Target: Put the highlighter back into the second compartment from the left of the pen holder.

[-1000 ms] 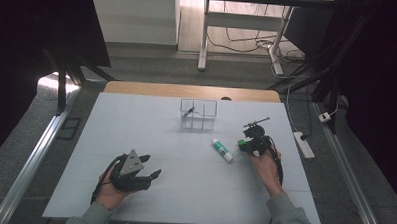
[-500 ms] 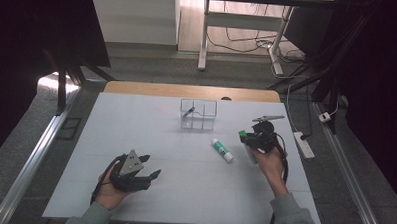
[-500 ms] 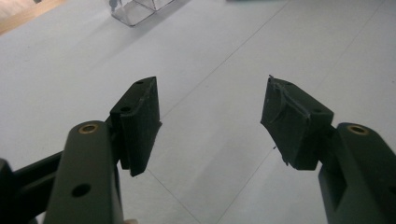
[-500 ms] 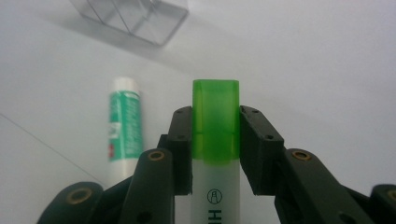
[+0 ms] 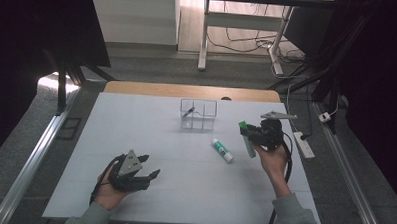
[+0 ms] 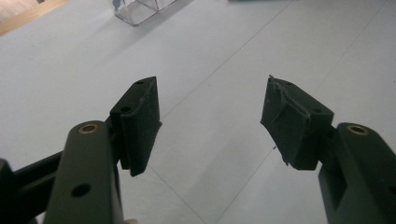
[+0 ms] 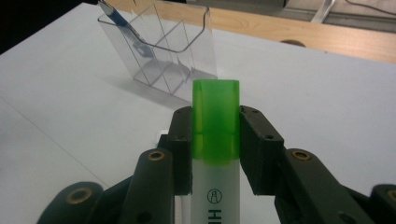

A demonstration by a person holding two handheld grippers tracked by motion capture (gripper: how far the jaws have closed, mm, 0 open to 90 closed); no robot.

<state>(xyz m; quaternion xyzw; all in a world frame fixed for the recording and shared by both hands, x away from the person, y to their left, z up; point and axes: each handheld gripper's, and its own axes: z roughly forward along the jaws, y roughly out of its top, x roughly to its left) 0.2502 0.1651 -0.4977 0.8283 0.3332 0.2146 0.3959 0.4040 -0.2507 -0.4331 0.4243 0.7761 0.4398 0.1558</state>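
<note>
A highlighter (image 7: 215, 116) with a green cap and a white body stands between the jaws of my right gripper (image 7: 215, 154), which is shut on it. In the high view the right gripper (image 5: 251, 137) holds the highlighter (image 5: 246, 138) tilted above the table's right side. Ahead of it stands a clear divided organizer (image 7: 163, 51) with a blue pen (image 7: 123, 25) leaning in one compartment. A white glue stick with a green cap (image 5: 221, 149) lies on the table left of the right gripper. My left gripper (image 5: 149, 166) rests open near the front left, nothing between its jaws (image 6: 210, 121).
The organizer (image 5: 198, 114) sits at the middle back of the white table (image 5: 136, 125). A wooden strip (image 5: 152, 89) runs along the far edge. A power strip (image 5: 303, 144) lies off the table's right side, near the right gripper's cable.
My right gripper has lifted the highlighter off the table and moved it slightly right and away. The glue stick stays put. The left gripper has not moved.
</note>
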